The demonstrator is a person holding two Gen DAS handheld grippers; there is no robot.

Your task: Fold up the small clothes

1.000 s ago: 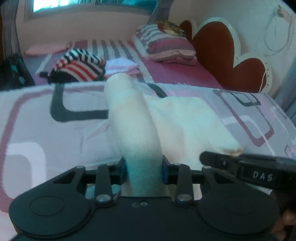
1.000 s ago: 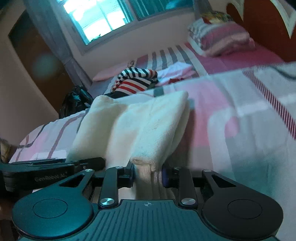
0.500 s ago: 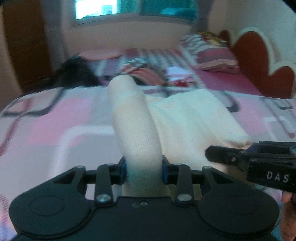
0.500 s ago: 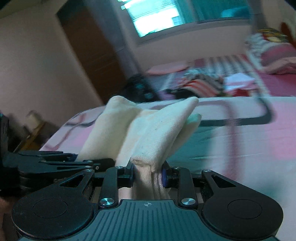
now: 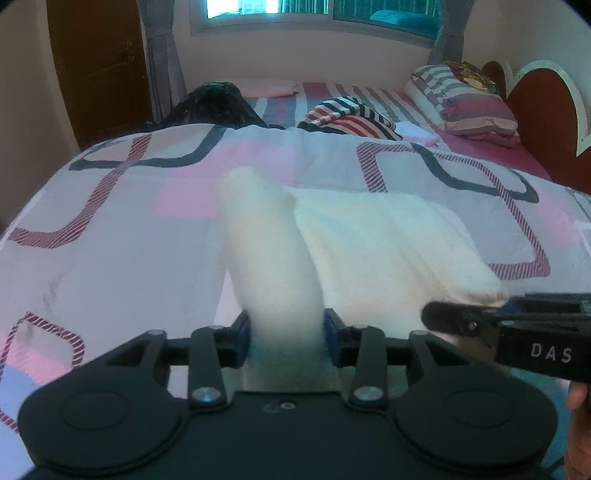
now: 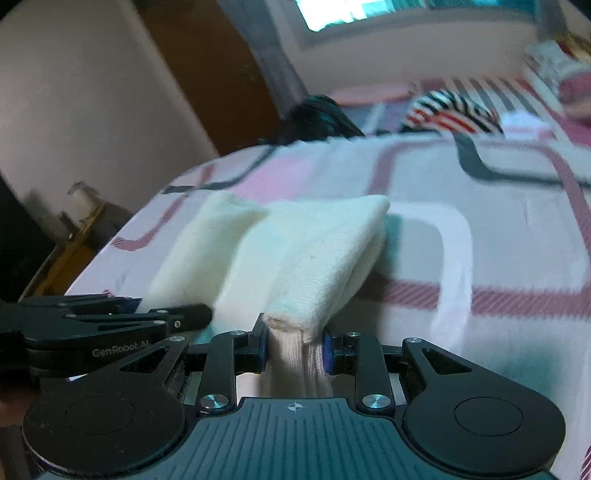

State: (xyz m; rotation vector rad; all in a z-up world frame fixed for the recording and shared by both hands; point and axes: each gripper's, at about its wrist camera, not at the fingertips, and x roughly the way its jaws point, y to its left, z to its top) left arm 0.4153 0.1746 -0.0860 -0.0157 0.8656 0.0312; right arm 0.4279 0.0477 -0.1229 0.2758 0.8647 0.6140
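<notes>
Here, line by line:

Garment: a cream knitted garment (image 5: 388, 243) lies folded on the quilt (image 5: 110, 229), its near edge lifted by both tools.
Left gripper: the left gripper (image 5: 286, 334) is clamped on a bunched roll of the cream cloth, which rises straight ahead of it between the blue-padded fingertips (image 5: 242, 332).
Right gripper: the right gripper (image 6: 293, 347) pinches a ribbed, folded corner of the same garment (image 6: 310, 254) between its pads (image 6: 327, 354); the fold fans away from it toward the far right.
Between the tools: in the left wrist view the right gripper (image 5: 517, 332), marked DAS, comes in from the right with its tip touching the garment's near corner; in the right wrist view the left gripper (image 6: 110, 325) sits at the lower left, just beside the cloth.
Other clothes: a red, white and dark striped garment (image 5: 351, 118) lies well beyond the quilt, with a dark bag (image 5: 218, 105) to its left and a small pale pink cloth (image 5: 419, 133) to its right.
Pillows: striped pillows (image 5: 465, 99) are stacked by the red headboard (image 5: 543, 103).
Surface: a pink and grey quilt with dark and striped looped lines, over a striped bedsheet (image 5: 325, 92).
Room: a window (image 5: 325, 11) behind the bed, a grey curtain (image 5: 162, 48) and a brown wooden door (image 5: 99, 66) at the left. The right wrist view is blurred at the far end.
</notes>
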